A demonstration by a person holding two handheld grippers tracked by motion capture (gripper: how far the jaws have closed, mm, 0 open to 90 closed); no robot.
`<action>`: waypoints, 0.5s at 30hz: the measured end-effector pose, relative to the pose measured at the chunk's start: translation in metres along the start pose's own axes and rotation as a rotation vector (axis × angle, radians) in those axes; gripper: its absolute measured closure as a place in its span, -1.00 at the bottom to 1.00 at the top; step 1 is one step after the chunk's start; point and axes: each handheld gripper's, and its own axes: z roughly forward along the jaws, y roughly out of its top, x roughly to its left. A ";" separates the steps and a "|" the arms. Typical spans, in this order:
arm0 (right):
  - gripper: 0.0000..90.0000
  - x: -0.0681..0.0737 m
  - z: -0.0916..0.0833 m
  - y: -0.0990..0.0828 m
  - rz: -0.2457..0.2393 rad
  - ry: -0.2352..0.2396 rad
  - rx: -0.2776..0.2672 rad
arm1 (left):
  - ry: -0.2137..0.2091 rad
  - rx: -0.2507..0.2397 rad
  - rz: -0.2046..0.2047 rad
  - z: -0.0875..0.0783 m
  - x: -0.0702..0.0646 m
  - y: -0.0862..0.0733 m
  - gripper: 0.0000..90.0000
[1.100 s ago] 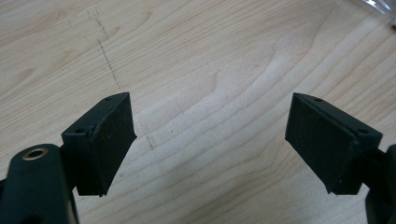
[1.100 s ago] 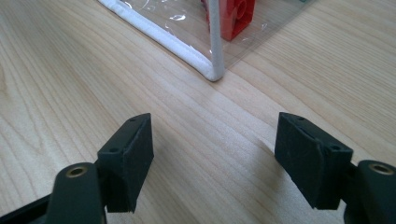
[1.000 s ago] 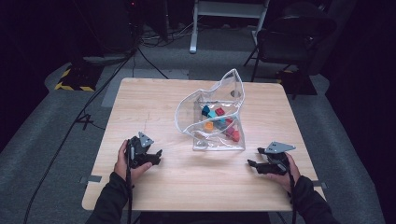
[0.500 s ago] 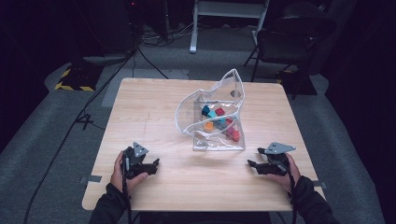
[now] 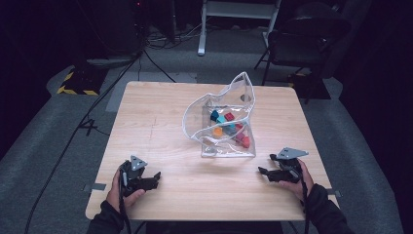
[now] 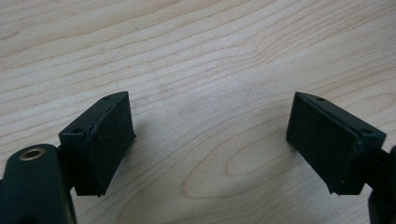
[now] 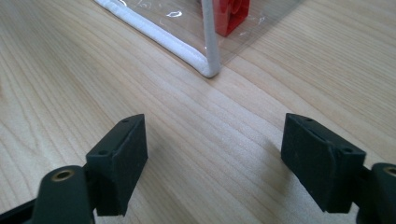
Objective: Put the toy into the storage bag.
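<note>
A clear plastic pouch (image 5: 221, 124) with white piping stands open in the middle of the wooden table (image 5: 160, 112), with several coloured bricks (image 5: 229, 127) inside. My left gripper (image 5: 155, 178) rests near the front left of the table, and its jaws (image 6: 210, 140) stand open over bare wood. At the front right, my right gripper (image 5: 263, 171) points at the pouch; its jaws (image 7: 212, 158) have just been opening and have nothing between them. Ahead of them I see the pouch's near corner (image 7: 208, 60) and a red brick (image 7: 231, 16) behind the plastic.
Both hands sit close to the table's front edge. Bare wood lies between each gripper and the pouch. Beyond the table stand a dark chair (image 5: 307, 39) at the back right and cables (image 5: 146, 58) on the grey floor.
My left hand has drawn back toward the table's front edge and slightly left. The right hand has stayed where it was. The pouch has not moved.
</note>
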 end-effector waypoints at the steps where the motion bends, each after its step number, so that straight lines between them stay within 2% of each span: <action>1: -0.50 -0.001 0.000 0.000 0.008 0.002 0.004 | 0.004 0.000 -0.005 0.000 -0.001 0.000 -0.66; 15: -0.53 0.000 0.000 0.000 0.021 -0.005 0.009 | 0.004 0.000 -0.006 0.000 0.000 0.000 -0.67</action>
